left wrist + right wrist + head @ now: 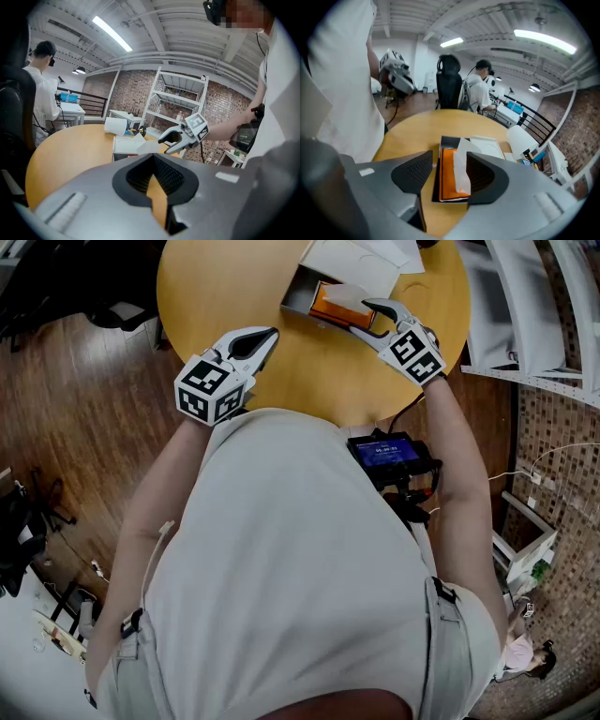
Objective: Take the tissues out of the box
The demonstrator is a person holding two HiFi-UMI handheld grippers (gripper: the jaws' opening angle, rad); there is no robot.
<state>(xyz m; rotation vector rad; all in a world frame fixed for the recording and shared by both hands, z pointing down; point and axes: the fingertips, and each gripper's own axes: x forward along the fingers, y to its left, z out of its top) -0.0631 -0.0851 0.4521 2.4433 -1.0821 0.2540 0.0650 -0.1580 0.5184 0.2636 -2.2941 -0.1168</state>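
The tissue box (pixel 323 304) has an orange top and dark sides and lies on the round wooden table (pixel 225 287). A white tissue (pixel 345 292) sticks up from its slot. My right gripper (pixel 367 320) hovers at the box's near end with its jaws apart. In the right gripper view the tissue (pixel 461 164) stands between the jaws, close to the right pad, over the box (pixel 447 180); the right gripper (pixel 450 157) is not pinching it. My left gripper (pixel 270 335) is shut and empty, low over the table left of the box. The left gripper (pixel 152 157) faces the box (pixel 125 146).
White sheets or a lid (pixel 354 261) lie beyond the box, and a white roll (pixel 520 140) stands behind them. A white metal shelf (pixel 525 306) is right of the table. A black device with a blue screen (pixel 388 454) hangs at the person's waist. Another person (pixel 480 89) sits by an office chair (pixel 449 86).
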